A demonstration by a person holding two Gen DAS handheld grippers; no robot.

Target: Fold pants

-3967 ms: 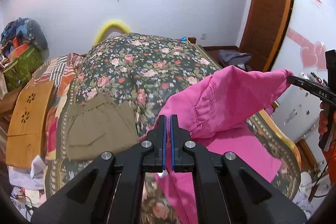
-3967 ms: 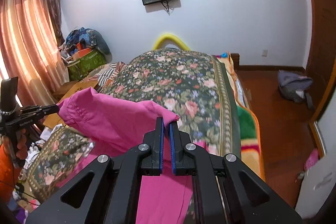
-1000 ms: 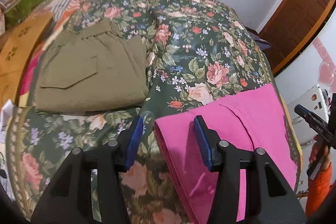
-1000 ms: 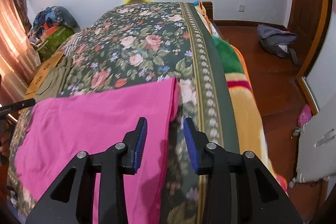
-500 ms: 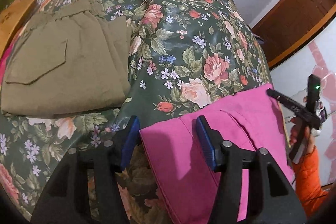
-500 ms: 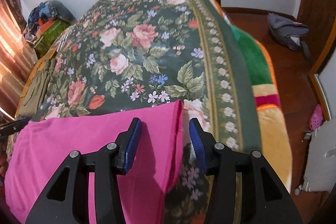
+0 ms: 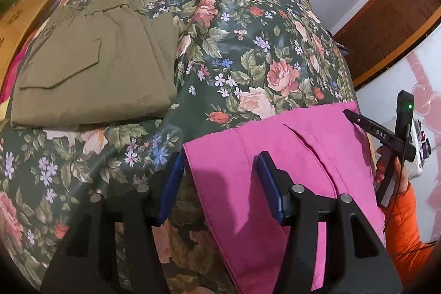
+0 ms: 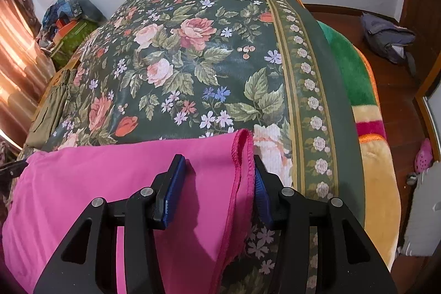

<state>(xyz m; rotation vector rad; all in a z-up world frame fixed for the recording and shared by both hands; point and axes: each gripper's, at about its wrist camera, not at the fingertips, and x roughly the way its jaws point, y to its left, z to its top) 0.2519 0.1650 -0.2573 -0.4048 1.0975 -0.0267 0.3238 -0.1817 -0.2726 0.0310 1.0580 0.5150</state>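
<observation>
The letters "DAS" are read on the right gripper (image 7: 347,112) in the left view. Two pairs of pants are counted on the floral bedspread (image 7: 248,51): pink pants (image 7: 303,156) spread flat, olive pants (image 7: 91,65) folded apart. Both the left gripper (image 7: 219,167) and right one are held open over pink corners; the right's jaws have just been opening.

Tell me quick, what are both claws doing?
Left claw: open over the pink pants, holding nothing.
Right claw: open, just widened, astride the pants' edge.
</observation>
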